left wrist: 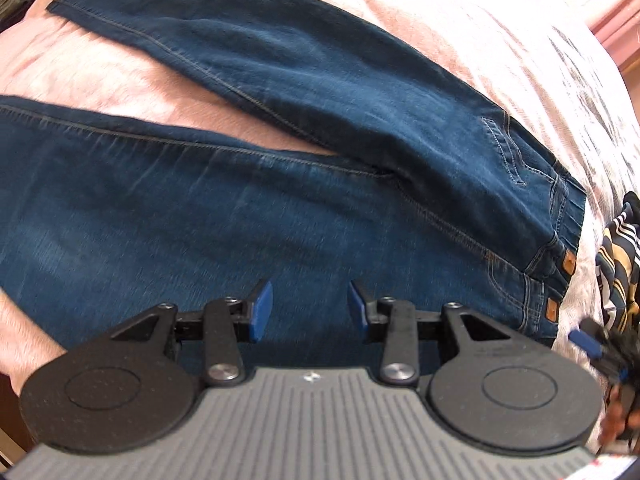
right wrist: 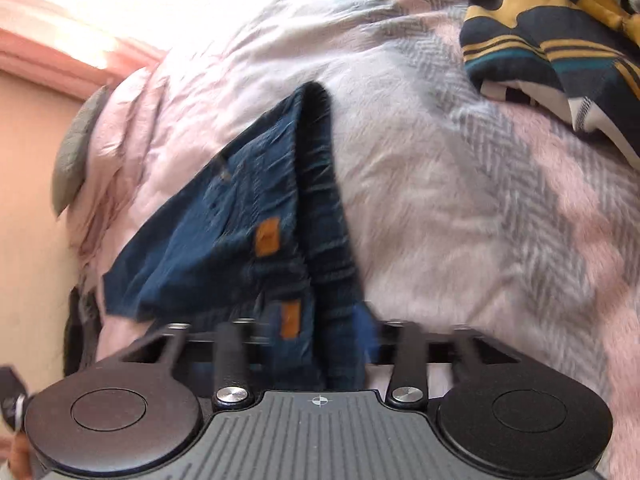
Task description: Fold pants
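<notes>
Over fuzzy blanket (left wrist: 120, 72), left tongs (left wrist: 310, 306) gape above denim pants (left wrist: 160, 220); right tongs' (right wrist: 322, 328) grip unclear.

Dark blue jeans (left wrist: 280, 208) spread on the pink bed cover

We see the denim lying flat, its two legs splayed apart in a V toward the left, with tan stitching along the seams. The waistband (right wrist: 320, 208) sits at the right end, slightly rumpled, bearing two small tan-brown tabs. A back pocket shows near the waist on the upper leg.
</notes>
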`<state>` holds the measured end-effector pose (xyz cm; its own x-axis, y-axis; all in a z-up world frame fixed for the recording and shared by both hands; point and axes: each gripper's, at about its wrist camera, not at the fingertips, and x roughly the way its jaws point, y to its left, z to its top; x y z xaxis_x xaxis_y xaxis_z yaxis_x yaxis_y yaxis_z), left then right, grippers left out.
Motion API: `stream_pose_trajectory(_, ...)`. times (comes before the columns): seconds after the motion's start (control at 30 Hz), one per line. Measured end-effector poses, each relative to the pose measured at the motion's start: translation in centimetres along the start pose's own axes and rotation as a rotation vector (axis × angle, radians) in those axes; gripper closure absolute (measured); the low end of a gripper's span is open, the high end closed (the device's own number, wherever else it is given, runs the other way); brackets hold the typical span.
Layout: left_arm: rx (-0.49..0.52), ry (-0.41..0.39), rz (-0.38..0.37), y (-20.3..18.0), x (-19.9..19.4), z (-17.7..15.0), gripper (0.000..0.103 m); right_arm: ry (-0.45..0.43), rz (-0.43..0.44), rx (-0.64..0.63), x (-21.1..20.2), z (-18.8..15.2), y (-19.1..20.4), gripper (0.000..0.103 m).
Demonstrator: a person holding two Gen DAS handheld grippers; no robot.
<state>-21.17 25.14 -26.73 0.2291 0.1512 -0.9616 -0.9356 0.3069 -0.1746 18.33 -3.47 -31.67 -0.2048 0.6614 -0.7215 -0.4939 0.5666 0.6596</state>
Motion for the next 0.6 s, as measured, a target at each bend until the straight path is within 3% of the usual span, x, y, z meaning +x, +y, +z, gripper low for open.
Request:
stream_pose_trajectory(0.07,-0.005,0.001,0.0,0.3,-0.3,-0.6,0.068,0.041,0.057,-0.032,-0.5,-1.5,0.3,0.057)
stream_pose_trajectory(0.23,-0.006,0.005,0.011,0.6,-1.0,-1.8,0.068,0.153,0.064,-0.154,2.3,-4.0,1.7,0.057)
stream_pose_trajectory(0.4,-0.021,-0.002,0.018,1.3,-2.1,-2.9,0.065,0.176,0.12,-0.041,2.5,-5.2,-0.3,0.058)
stream_pose_trajectory(0.5,-0.025,0.004,0.026,1.6,-2.1,-3.3,0.065,0.222,0.142,-0.087,3.1,-5.4,0.0,0.061)
stream_pose_trajectory(0.53,-0.03,0.008,0.026,1.8,-2.1,-3.3,0.065,0.217,0.133,-0.096,3.4,-5.3,0.4,0.072)
stream_pose_trajectory(0.57,-0.033,0.011,0.024,1.9,-2.0,-3.4,0.065,0.207,0.115,-0.093,3.6,-5.2,0.6,0.103)
stream_pose_trajectory(0.6,-0.031,0.012,0.024,2.0,-2.1,-3.5,0.065,0.2,0.084,-0.091,3.7,-5.1,0.9,0.103)
